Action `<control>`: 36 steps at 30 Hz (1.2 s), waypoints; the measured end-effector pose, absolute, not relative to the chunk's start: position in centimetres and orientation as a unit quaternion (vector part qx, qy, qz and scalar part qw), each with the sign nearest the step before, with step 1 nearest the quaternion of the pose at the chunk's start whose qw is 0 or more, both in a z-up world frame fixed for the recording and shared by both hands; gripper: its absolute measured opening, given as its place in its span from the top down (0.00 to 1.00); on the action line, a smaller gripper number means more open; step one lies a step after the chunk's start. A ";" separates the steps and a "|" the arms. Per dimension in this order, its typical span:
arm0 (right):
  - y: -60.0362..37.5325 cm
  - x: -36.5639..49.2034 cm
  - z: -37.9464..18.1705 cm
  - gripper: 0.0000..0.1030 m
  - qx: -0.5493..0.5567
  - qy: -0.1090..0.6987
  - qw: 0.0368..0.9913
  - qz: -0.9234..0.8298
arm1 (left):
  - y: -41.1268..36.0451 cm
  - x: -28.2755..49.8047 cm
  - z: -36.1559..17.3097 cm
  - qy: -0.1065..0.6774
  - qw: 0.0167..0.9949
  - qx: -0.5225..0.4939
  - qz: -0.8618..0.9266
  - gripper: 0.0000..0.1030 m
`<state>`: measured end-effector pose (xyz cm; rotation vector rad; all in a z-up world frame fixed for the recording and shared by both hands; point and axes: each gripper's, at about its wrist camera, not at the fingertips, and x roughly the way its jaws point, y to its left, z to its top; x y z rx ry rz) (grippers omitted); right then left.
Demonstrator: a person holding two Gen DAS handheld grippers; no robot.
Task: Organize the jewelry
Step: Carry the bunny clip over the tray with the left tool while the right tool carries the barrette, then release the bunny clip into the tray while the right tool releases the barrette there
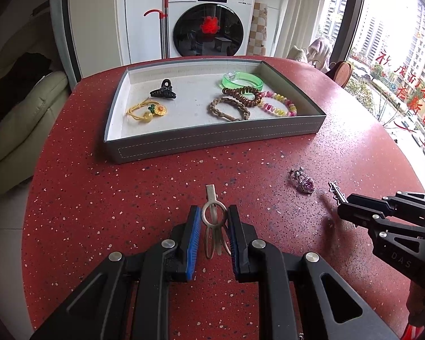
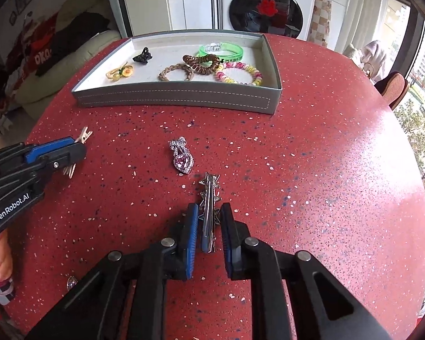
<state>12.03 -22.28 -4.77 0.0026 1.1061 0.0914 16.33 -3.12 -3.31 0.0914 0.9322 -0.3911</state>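
Note:
A grey tray [image 1: 212, 138] [image 2: 172, 97] on the red table holds several hair ties and bracelets and a black claw clip [image 1: 163, 90]. My left gripper [image 1: 212, 212] is partly open around a beige metal hair clip [image 1: 212, 221] lying on the table; the pads stand beside it with small gaps. My right gripper [image 2: 209, 212] is partly open around a silver star-studded hair clip [image 2: 209, 206], also on the table. A pink heart rhinestone brooch [image 1: 304, 181] [image 2: 182, 157] lies between the two grippers.
The red speckled round table [image 2: 325, 170] drops off at left and right. A small silver piece [image 2: 71, 282] lies near the front left edge. A washing machine [image 1: 212, 22] and a sofa [image 1: 19, 124] stand beyond the table.

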 end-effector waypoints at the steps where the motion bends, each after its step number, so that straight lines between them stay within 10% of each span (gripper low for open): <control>1: -22.7 12.0 -4.4 0.83 0.013 0.521 0.852 0.045 | -3.1 16.4 -3.3 0.446 0.874 0.044 -0.187 0.64; 36: -25.3 29.3 -2.5 0.83 0.084 0.493 0.865 0.035 | -5.0 32.6 -3.3 0.453 0.880 0.063 -0.127 0.64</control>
